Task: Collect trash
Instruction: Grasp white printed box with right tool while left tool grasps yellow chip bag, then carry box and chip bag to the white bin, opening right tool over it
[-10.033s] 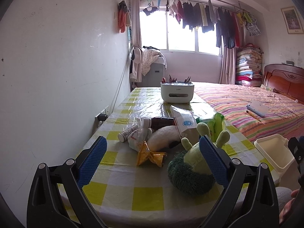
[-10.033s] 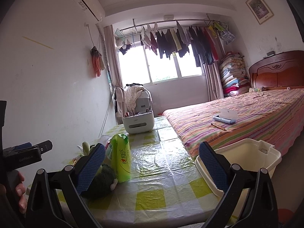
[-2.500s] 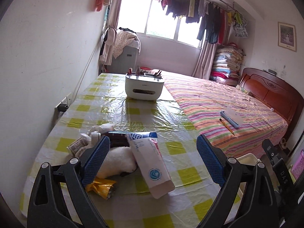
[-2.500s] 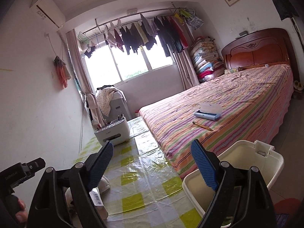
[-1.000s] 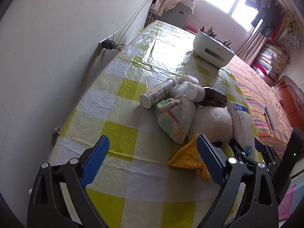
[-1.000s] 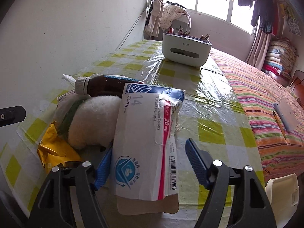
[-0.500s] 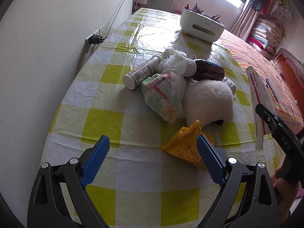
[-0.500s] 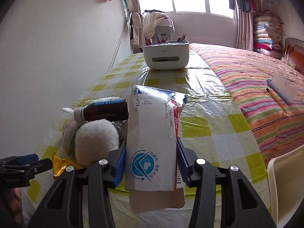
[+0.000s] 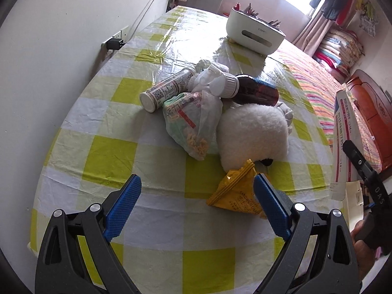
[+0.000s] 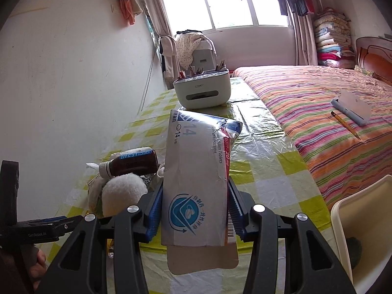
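**Tablet box clamped in right tool, lifted off the tabletop**

Right tool (image 10: pixel 194 214) has the flattened tablet box (image 10: pixel 196 186) pinched between both blue pads, jaws just closed in on it w/ the box between them. Box stands up off the surface, loose flap hanging below the pads. From the left wrist view the same box (image 9: pixel 343 142) shows edge-on at far right, clear of the pile.

Left tool (image 9: pixel 196 208) hangs wide open, nothing between the pads. Yellow snack wrapper (image 9: pixel 238 194) lies just inside its right pad, flat on the cloth.

Rest of the pile sits mid-tabletop: clear plastic bag (image 9: pixel 193 122) w/ crumbs inside, white tube (image 9: pixel 169 90) on its side touching the bag, brown bottle (image 9: pixel 254 93) w/ white cap lying down behind, white plush toy (image 9: pixel 252 132) pressed against bag and bottle, its lower edge over the wrapper's tip.

Tabletop (image 9: pixel 110 156) wears a yellow-and-white check cloth, glossy plastic cover further back catching window glare. White desk organiser (image 10: pixel 202 89) w/ pencils stands at the far end. Cream bin (image 10: pixel 362 223) sits at the tabletop's right edge, rim only in view.

Room: bare white wall on the left w/ a socket (image 9: pixel 115 41) and plug in it. Bed (image 10: pixel 318 103) w/ striped cover runs along the right, a pencil and a pale case on it. Bright window (image 10: pixel 220 2) at the back, dark clothes hung across it, folded quilts stacked in the corner.
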Tool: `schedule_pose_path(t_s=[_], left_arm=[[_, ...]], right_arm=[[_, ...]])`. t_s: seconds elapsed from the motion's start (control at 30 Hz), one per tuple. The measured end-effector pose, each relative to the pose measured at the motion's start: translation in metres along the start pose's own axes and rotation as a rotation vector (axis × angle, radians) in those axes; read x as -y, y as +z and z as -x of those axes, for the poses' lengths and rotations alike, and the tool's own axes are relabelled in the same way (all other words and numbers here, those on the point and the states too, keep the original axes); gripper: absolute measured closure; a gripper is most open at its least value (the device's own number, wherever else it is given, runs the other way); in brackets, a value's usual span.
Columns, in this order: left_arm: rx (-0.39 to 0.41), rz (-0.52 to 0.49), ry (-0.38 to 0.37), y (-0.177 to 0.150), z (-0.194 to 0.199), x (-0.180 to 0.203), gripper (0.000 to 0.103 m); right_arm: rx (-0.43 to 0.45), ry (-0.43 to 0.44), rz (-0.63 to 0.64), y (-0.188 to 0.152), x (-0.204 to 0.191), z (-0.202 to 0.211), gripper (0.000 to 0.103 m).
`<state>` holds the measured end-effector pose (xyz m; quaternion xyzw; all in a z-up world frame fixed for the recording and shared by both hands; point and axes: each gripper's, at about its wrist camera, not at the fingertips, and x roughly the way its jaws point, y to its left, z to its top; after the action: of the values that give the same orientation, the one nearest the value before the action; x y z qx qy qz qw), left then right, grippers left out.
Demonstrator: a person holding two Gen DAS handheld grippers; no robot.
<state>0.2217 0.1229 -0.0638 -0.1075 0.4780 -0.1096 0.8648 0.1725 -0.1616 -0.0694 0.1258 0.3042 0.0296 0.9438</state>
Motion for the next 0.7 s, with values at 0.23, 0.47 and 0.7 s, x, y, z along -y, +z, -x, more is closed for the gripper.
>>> schedule_pose_path(t_s=[0.23, 0.47, 0.7], left_arm=[[-0.074, 0.017, -0.066, -0.004, -0.016, 0.014, 0.012], [-0.086, -0.060, -0.049, -0.008, -0.026, 0.045, 0.044], [-0.074, -0.088, -0.025, -0.011, -0.033, 0.061, 0.070]], right_arm=[[0.016, -0.001, -0.027, 0.002, 0.009, 0.006, 0.057], [0.030, 0.000, -0.046, 0.003, 0.017, 0.012, 0.057], [0.053, -0.008, -0.084, 0.005, 0.035, 0.023, 0.057]])
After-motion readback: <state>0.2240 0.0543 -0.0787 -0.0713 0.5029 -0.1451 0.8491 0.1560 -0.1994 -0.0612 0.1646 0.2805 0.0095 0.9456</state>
